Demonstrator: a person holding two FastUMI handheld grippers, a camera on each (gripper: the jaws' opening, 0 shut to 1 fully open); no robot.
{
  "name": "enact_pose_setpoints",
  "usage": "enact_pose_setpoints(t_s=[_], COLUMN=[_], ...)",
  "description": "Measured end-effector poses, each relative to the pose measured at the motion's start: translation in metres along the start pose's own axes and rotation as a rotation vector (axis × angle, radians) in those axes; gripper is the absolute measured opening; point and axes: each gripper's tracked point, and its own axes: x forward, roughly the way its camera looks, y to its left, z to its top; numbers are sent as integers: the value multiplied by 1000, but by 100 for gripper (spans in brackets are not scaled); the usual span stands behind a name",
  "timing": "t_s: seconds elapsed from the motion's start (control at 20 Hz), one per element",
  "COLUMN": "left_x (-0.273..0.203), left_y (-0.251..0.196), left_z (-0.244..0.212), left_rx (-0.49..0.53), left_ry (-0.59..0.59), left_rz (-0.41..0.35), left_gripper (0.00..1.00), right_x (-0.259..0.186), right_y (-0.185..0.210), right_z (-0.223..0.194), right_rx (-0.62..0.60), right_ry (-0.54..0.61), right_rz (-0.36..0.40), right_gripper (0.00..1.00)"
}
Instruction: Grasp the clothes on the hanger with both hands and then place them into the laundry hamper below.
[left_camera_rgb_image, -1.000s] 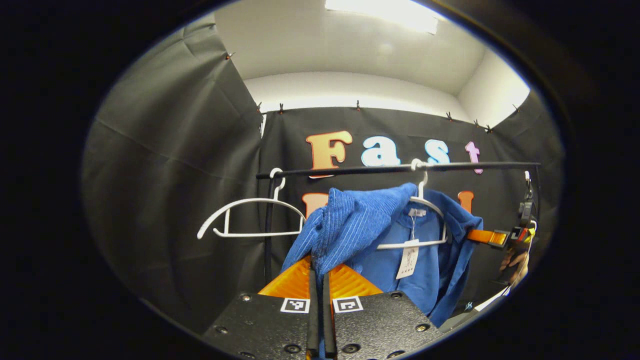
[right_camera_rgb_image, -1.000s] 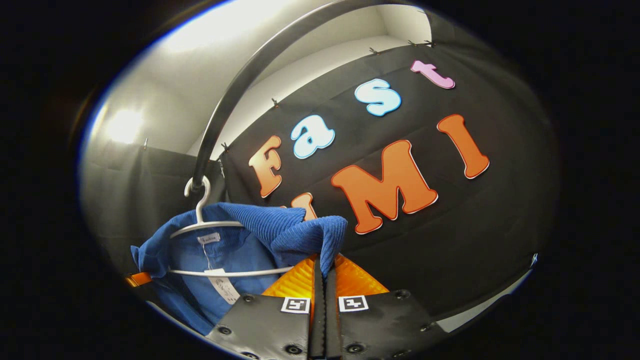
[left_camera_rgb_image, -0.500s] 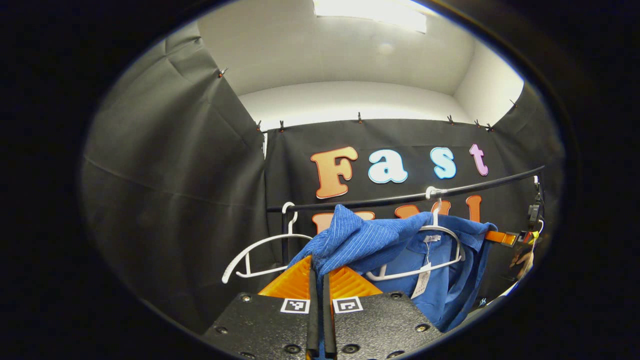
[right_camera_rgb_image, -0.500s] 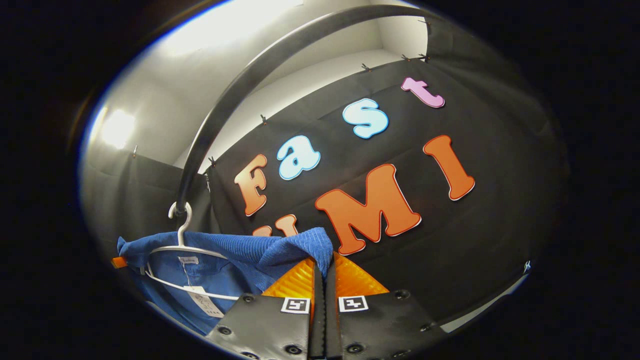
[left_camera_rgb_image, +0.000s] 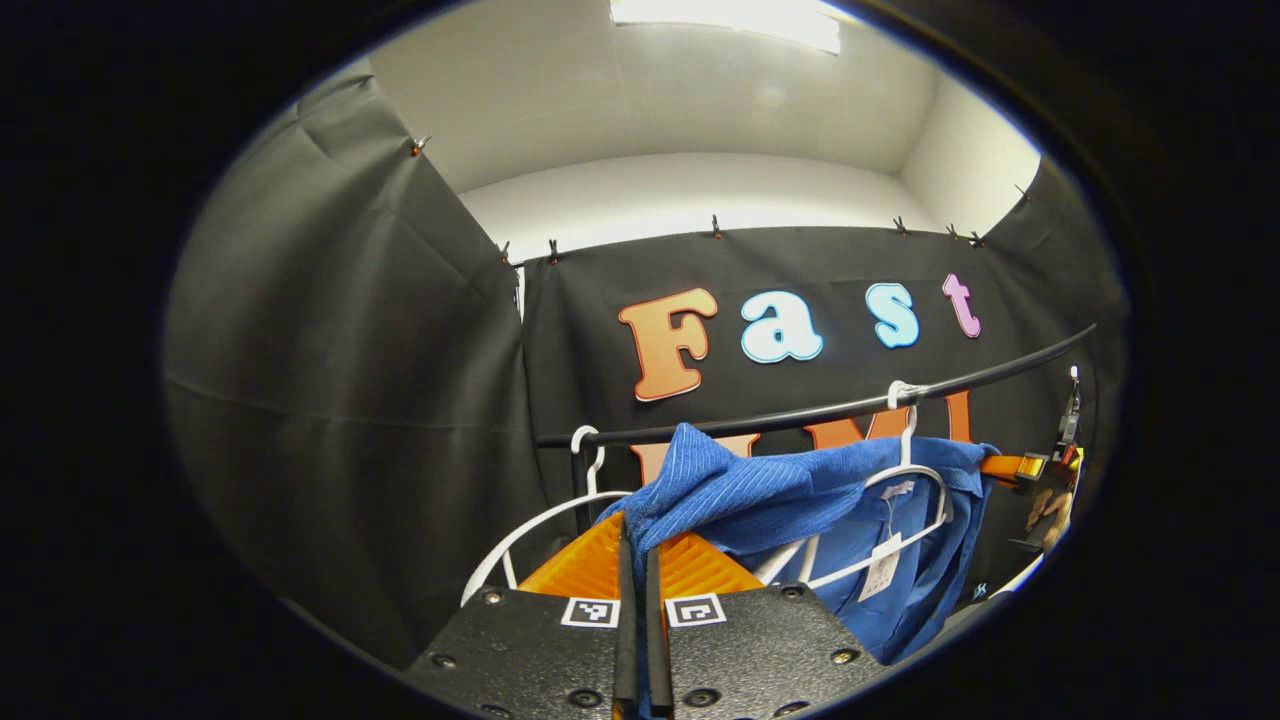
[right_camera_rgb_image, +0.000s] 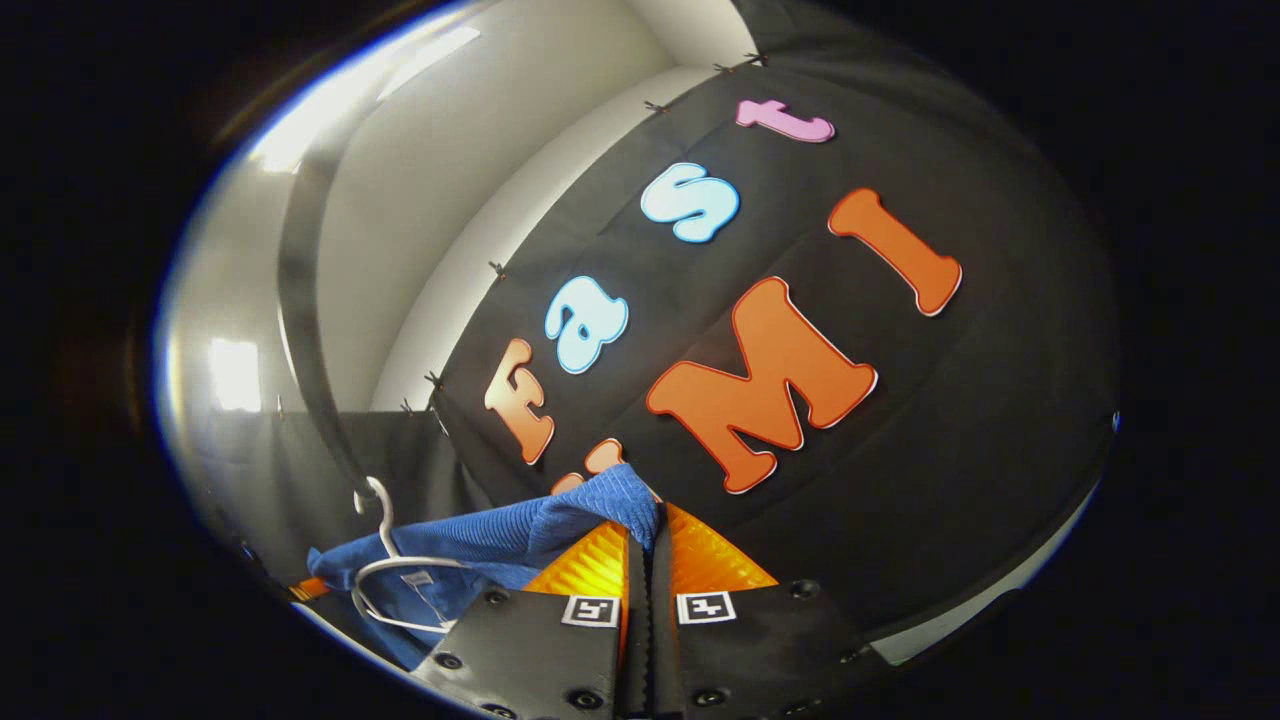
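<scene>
Pinching a shoulder each, the left gripper (left_camera_rgb_image: 635, 545) and right gripper (right_camera_rgb_image: 645, 535) have their jaws pressed together on the blue sweater (left_camera_rgb_image: 790, 495), lower centre, half off its white hanger (left_camera_rgb_image: 905, 500). Next, probably, freeing it from the hanger and lowering toward the hamper.

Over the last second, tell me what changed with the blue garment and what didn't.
The blue garment has been stretched flatter between the tools, its shoulders pulled up off the white hanger, which swung tilted. Unchanged: the left tool and right tool stay shut on it; hanger still hooked on the rail.
</scene>
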Motion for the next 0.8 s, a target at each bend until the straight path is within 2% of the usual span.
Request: enact_pose_setpoints(t_s=[0.15, 0.4, 0.5, 0.6, 0.8], left_x=[18, 45, 53, 49, 35], left_y=[6, 6, -3, -6, -34], left_z=[-12, -84, -107, -129, -171], left_rx=[-4, 7, -27, -18, -73], left_ry=[15, 152, 165, 172, 215], left_rz=[10, -2, -12, -19, -53], left_gripper=[4, 4, 4, 4, 4], right_x=[20, 40, 39, 30, 12], right_y=[-10, -38, -55, -69, -93], right_z=[-9, -10, -15, -20, -20], right_rx=[27, 33, 25, 13, -67], right_ry=[33, 58, 73, 77, 23], right_rz=[-9, -61, -104, -134, -202], right_gripper=[8, 7, 7, 7, 7])
